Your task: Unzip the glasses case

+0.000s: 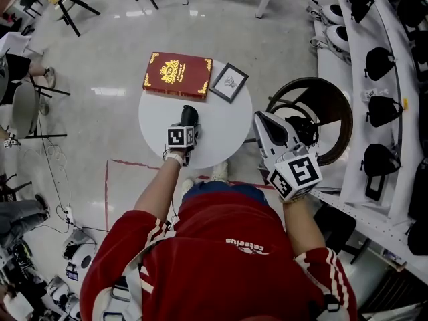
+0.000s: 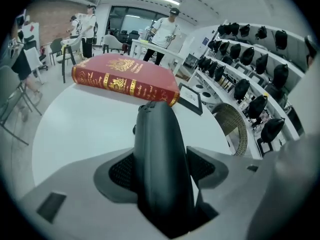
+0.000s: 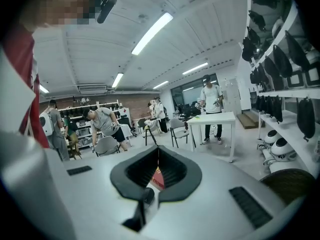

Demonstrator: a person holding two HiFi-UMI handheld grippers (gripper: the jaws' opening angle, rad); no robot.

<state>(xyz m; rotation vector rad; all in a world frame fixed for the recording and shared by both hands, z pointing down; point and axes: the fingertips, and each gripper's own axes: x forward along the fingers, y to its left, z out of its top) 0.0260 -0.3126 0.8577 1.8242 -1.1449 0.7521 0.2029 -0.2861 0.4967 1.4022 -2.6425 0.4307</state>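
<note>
1. On the round white desk, toward the person's side, lies the black glasses case, its long axis running away from the person and its far end toward a red book.
2. Left claw: clamped on the case's sides.
3. Right claw: jaws together, held off the desk's right edge.
4. Only the left gripper view shows the book's gilt spine. Its lettering is unreadable.
</note>
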